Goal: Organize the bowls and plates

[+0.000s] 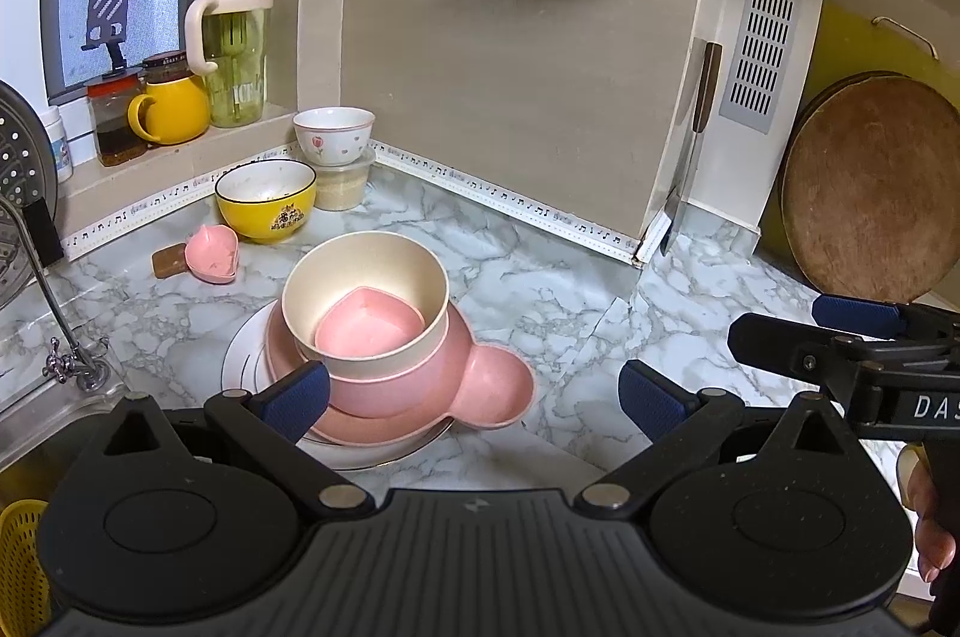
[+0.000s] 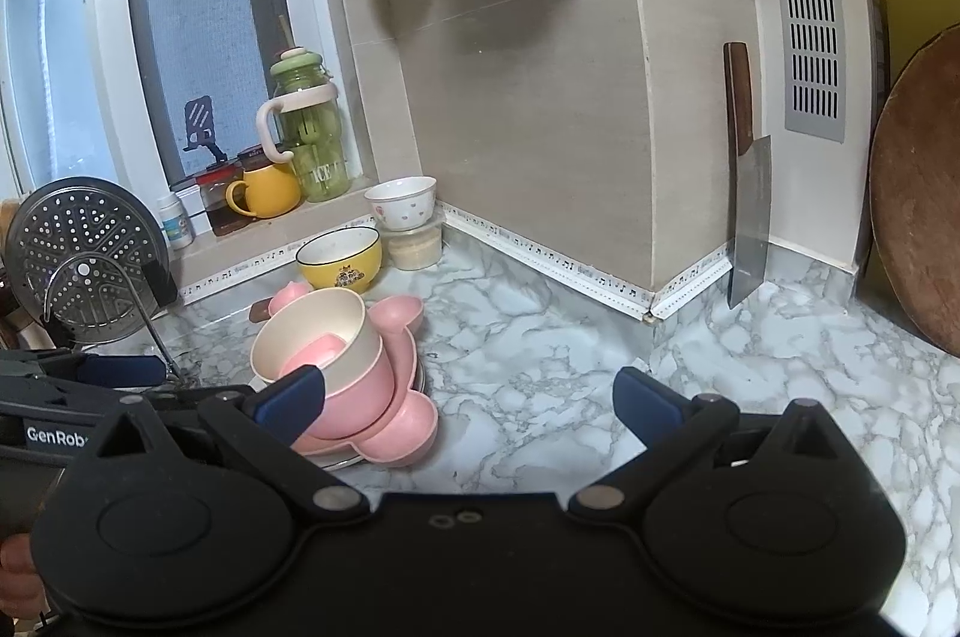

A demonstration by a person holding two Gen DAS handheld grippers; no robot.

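Evidently both claws, left (image 1: 474, 397) and right (image 2: 468, 397), gape wide and empty; the light, rigid stacked bowls (image 1: 366, 313) ahead suit a rim grip.

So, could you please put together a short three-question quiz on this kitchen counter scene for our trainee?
1. True or false: the left gripper is shut on the cream bowl.
2. What lies inside the cream bowl: A) a small pink dish, B) a spoon, C) nothing?
3. What leans against the wall by the grey vent?

Key: 1. False; both it and the right gripper are open and empty. 2. A. 3. A cleaver.
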